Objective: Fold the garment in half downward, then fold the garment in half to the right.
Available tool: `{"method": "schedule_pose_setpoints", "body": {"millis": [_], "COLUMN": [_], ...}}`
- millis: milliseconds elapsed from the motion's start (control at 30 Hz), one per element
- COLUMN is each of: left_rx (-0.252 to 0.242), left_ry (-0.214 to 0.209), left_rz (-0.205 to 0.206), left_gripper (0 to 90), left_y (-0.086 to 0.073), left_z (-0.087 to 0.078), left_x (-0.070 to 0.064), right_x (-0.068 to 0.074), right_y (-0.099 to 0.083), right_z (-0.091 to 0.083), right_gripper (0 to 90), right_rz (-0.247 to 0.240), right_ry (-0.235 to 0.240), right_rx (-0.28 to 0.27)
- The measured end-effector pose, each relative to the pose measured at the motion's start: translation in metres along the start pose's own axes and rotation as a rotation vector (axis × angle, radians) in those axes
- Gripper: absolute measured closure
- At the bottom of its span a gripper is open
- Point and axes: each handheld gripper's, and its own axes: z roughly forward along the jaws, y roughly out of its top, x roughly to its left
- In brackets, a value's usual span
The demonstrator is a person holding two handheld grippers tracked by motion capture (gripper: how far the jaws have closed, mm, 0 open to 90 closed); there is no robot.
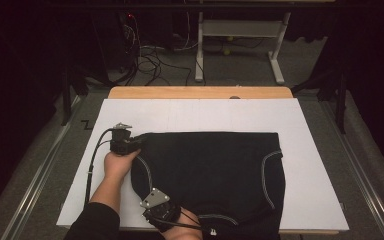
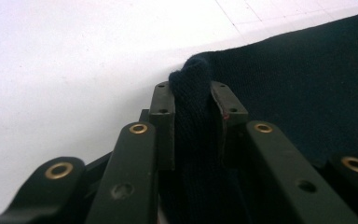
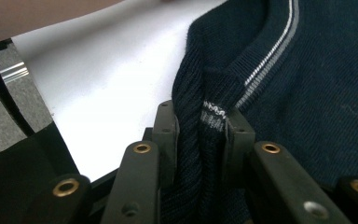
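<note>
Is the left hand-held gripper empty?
No, the left hand-held gripper has its jaws pinched shut on a fold of the dark sweater.

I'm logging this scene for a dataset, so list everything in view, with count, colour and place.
Knit garment: one, dark navy with pale striped trim, lying flat on the board.
White board: one, white, covering the table top.
Wooden table: one, light wood, its far edge showing beyond the board.
Desk frame: one, pale grey, on the floor behind the table.
Cables: several, dark, on the floor at the back left.
Left gripper: one, black, clamped on the garment's far left corner.
Right gripper: one, black, clamped on a striped edge at the near left.
Forearm: one, dark sleeve, bottom left.
</note>
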Motion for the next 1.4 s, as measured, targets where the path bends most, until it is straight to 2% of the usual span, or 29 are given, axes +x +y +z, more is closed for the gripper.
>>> {"method": "schedule_pose_setpoints", "body": {"millis": [167, 333, 467, 700, 800, 933, 1100, 1400], "left_rx": [-0.003, -0.015, -0.027, -0.083, -0.109, -0.132, -0.138, -0.164], "left_ry": [-0.014, 0.002, 0.004, -0.018, -0.021, -0.016, -0.015, -0.014], "left_rz": [-0.023, -0.006, -0.015, -0.074, -0.07, -0.07, -0.09, -0.096], "left_gripper": [72.9, 74.3, 74.4, 74.4, 74.5, 74.4, 74.4, 74.5], "left_y": [0.001, 0.001, 0.0, 0.002, 0.004, 0.006, 0.006, 0.009], "left_z": [-0.001, -0.002, -0.004, -0.009, -0.013, -0.016, -0.016, -0.016], "left_x": [0.003, 0.0, -0.002, -0.003, -0.005, -0.008, -0.008, -0.007], "right_x": [-0.002, -0.002, -0.002, -0.003, -0.002, -0.002, -0.005, -0.009], "right_y": [0.002, 0.004, 0.004, 0.006, 0.007, 0.007, 0.008, 0.016], "right_z": [-0.003, -0.007, -0.009, -0.013, -0.015, -0.017, -0.02, -0.024], "right_gripper": [73.3, 73.4, 73.5, 73.7, 73.6, 73.6, 73.7, 73.8], "right_rz": [-0.003, -0.003, -0.013, -0.035, -0.049, -0.041, -0.043, -0.055], "right_ry": [0.012, 0.014, 0.015, 0.015, 0.012, 0.019, 0.026, 0.032], "right_rx": [-0.012, -0.039, -0.048, -0.065, -0.077, -0.094, -0.115, -0.137]}}
